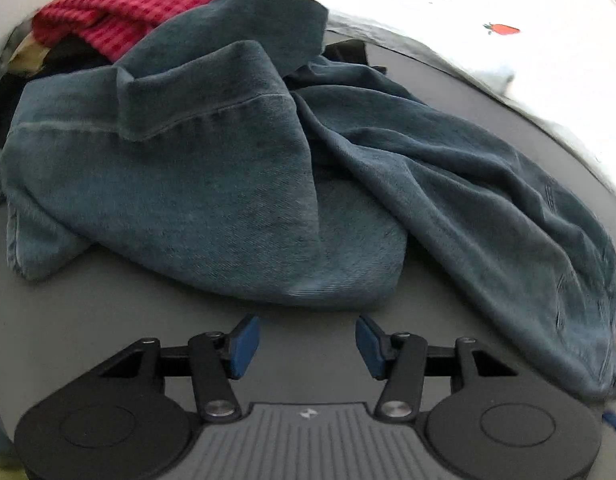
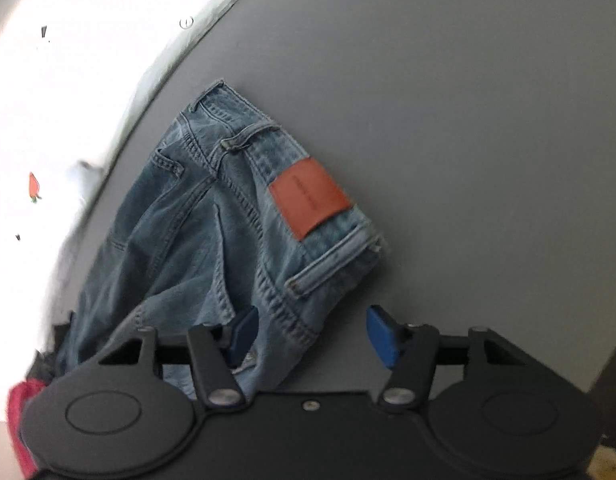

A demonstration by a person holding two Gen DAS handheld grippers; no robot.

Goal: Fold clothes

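Jeans (image 1: 236,184) crumpled on tabletop (image 1: 108,320), waistband (image 2: 308,200) under right claw (image 2: 312,336), legs before left claw (image 1: 306,346); both wide, empty; best to pinch waistband corners, pull flat before folding.

Home laundry spot, grey table (image 2: 448,120), heaped clothes (image 1: 120,20), strawberry-print white sheet (image 1: 488,20)

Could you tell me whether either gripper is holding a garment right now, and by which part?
Nothing is held. The left gripper is open short of the dark blue garment; the right gripper is open above the light jeans.
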